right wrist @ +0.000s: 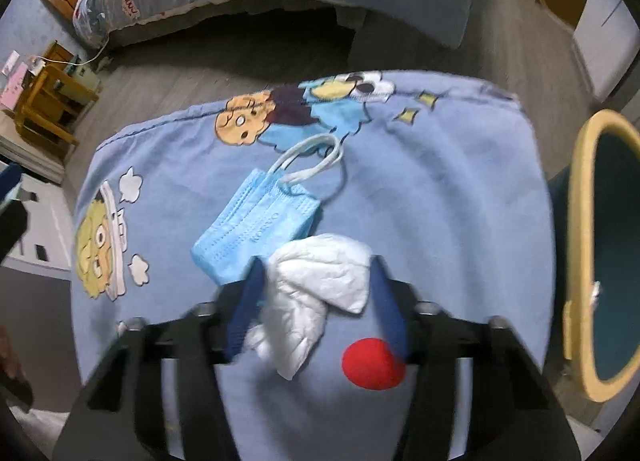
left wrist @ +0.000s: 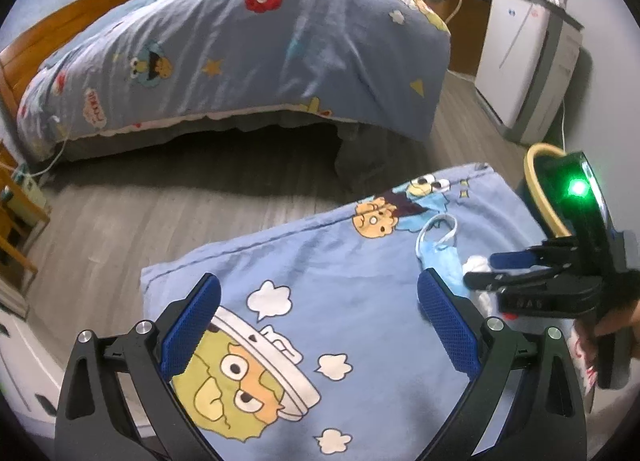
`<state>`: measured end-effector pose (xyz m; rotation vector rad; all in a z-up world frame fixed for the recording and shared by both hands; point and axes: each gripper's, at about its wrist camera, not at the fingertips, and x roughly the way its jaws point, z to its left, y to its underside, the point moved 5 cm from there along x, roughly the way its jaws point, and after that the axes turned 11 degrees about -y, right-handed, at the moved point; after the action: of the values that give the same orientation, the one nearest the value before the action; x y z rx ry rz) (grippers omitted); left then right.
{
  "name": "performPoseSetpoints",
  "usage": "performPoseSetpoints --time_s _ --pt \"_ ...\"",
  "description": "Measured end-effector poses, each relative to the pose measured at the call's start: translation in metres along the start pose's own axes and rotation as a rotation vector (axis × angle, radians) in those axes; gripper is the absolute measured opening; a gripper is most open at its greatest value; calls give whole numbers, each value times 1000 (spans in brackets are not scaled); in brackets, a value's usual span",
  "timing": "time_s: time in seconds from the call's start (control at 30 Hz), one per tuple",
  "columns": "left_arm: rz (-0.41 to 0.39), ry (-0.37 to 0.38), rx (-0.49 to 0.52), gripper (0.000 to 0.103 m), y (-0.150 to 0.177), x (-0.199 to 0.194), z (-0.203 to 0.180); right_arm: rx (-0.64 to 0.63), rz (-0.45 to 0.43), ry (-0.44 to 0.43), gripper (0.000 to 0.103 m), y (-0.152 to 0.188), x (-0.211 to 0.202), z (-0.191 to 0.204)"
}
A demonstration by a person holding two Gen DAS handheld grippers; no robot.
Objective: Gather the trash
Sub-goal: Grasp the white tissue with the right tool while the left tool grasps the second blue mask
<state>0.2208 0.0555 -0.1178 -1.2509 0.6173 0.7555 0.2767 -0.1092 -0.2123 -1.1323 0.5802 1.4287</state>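
The crumpled white tissue [right wrist: 316, 293] lies on a blue cartoon-print pillow [right wrist: 440, 201], its upper edge overlapping the lower corner of a folded blue face mask [right wrist: 256, 229]. The mask's white ear loops [right wrist: 316, 157] trail away from the tissue toward the pillow's far edge. The right gripper [right wrist: 316, 309] points steeply down over the tissue with one blue pad on each side of it. The jaws stand partly apart; the left pad touches the paper, the right pad looks just clear, so a firm clamp is not yet shown. The tissue's long axis runs roughly along the gripper's pointing line, which suits a pinch across its narrow width. To the right of the tissue, beyond the pillow's edge, stands a yellow-rimmed bin [right wrist: 576, 221], likely the drop point. The left gripper [left wrist: 320, 325] hangs wide apart and empty over the pillow, farther from the tissue than the right.
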Motion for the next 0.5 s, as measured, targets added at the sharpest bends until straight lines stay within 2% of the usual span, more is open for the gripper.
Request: performPoseSetpoints --time_s 0.03,0.1,0.23,0.37,0.5 --pt "6 -1 7 98 0 3 -3 0 10 -7 17 0 1 -1" --pt "21 8 6 98 1 9 -10 -2 16 -16 13 0 -5 -2" --pt "55 46 13 98 5 23 -31 14 -15 -40 12 -6 -27 -5" --pt "77 57 66 98 12 36 -61 -5 -45 33 12 -15 -45 -19" --pt "104 72 67 97 16 47 -78 -10 -41 99 12 -20 -48 -36"
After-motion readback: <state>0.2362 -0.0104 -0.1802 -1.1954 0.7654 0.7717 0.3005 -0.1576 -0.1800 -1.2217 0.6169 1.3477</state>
